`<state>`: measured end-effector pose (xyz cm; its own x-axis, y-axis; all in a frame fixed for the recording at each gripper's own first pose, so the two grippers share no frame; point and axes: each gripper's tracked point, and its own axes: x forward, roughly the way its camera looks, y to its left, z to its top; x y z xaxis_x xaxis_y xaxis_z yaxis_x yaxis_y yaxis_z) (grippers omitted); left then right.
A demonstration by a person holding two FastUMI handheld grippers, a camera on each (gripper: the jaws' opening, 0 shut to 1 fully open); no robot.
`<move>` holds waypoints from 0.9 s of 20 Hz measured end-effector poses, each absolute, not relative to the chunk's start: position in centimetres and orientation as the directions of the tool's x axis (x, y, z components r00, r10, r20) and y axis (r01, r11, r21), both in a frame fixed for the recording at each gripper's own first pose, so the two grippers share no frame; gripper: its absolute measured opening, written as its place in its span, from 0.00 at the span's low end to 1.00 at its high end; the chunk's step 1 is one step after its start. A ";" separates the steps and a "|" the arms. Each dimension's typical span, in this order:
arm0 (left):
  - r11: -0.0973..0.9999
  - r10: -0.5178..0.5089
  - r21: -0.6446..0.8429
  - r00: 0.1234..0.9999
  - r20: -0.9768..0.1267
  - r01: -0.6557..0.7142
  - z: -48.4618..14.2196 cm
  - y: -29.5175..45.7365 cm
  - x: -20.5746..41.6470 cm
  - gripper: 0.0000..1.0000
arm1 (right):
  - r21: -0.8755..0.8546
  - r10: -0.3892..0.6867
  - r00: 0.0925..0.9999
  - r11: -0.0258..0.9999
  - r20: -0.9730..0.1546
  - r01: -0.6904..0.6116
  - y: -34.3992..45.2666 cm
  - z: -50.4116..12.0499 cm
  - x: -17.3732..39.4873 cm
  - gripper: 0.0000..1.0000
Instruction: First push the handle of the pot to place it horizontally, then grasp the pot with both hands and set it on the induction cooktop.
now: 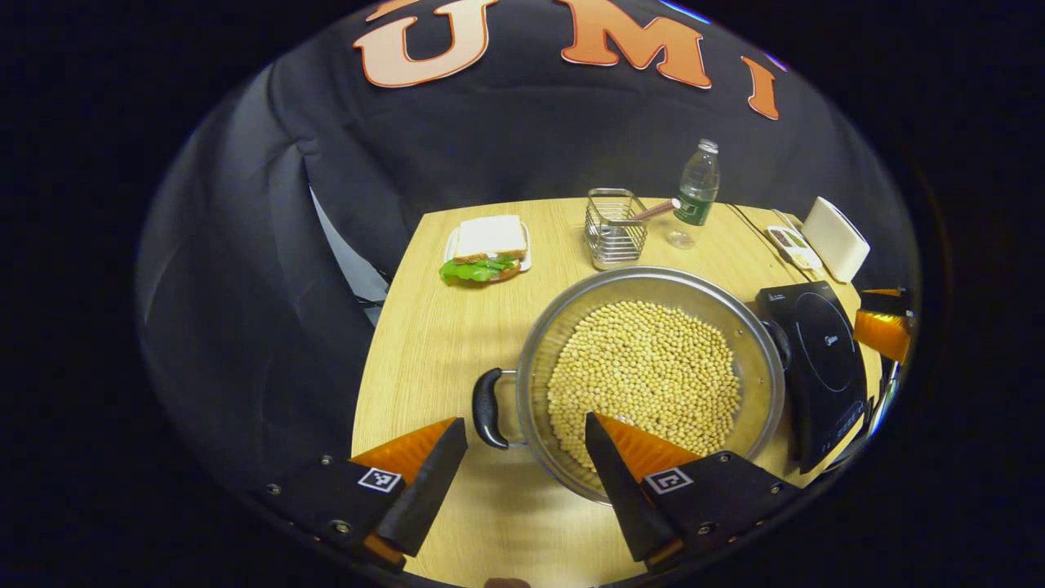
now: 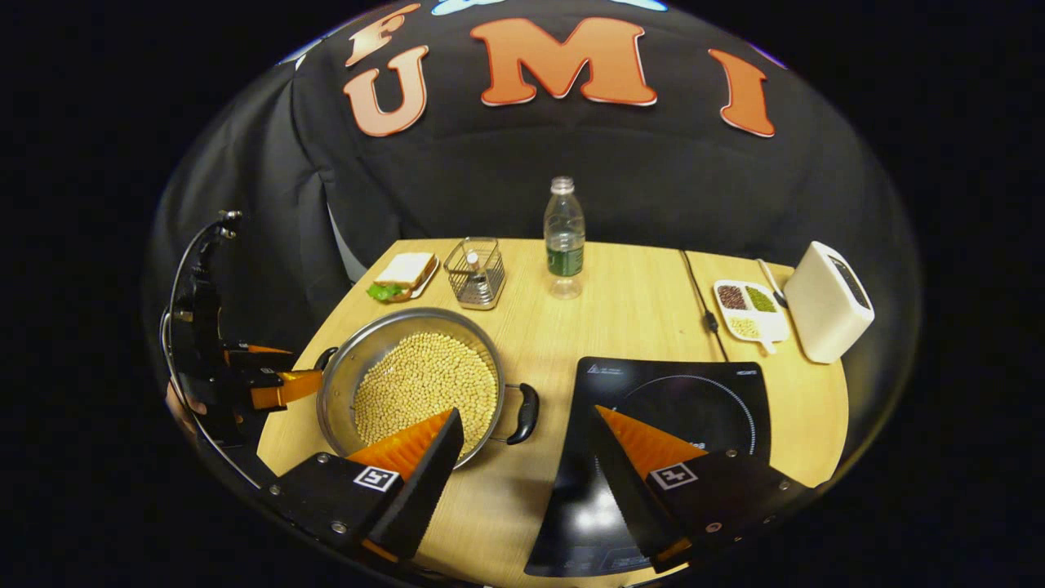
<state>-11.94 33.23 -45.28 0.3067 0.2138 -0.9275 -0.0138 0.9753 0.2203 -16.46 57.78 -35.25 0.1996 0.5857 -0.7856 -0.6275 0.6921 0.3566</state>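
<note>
The pot, full of beans, is seen on the counter just beside the induction cooktop, not on it. Left gripper is held wide open straddling the pot's left handle; right gripper wide open around the right handle. Nothing is gripped.

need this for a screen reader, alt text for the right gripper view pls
A steel pot full of pale beans sits on a wooden table left of a black induction cooktop. The open right gripper hovers between them, near the pot's handle.
</note>
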 end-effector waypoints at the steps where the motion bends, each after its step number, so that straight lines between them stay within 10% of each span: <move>1: 0.974 0.219 0.225 0.304 -0.927 -0.016 -45.7 33.9 -11.7 0.92 | 0.355 0.575 0.178 0.689 -0.799 -0.632 58.5 -36.2 -16.9 0.96; 16: 0.984 0.167 0.142 0.267 -0.949 -0.109 -52.6 36.2 -11.8 0.93 | 0.298 0.438 0.115 0.759 -0.892 -0.579 63.2 -45.0 -18.5 0.90; 18: 0.982 0.170 0.138 0.296 -0.940 -0.128 -53.2 36.6 -11.2 0.77 | 0.294 0.416 0.111 0.784 -0.902 -0.546 62.9 -46.0 -18.8 0.82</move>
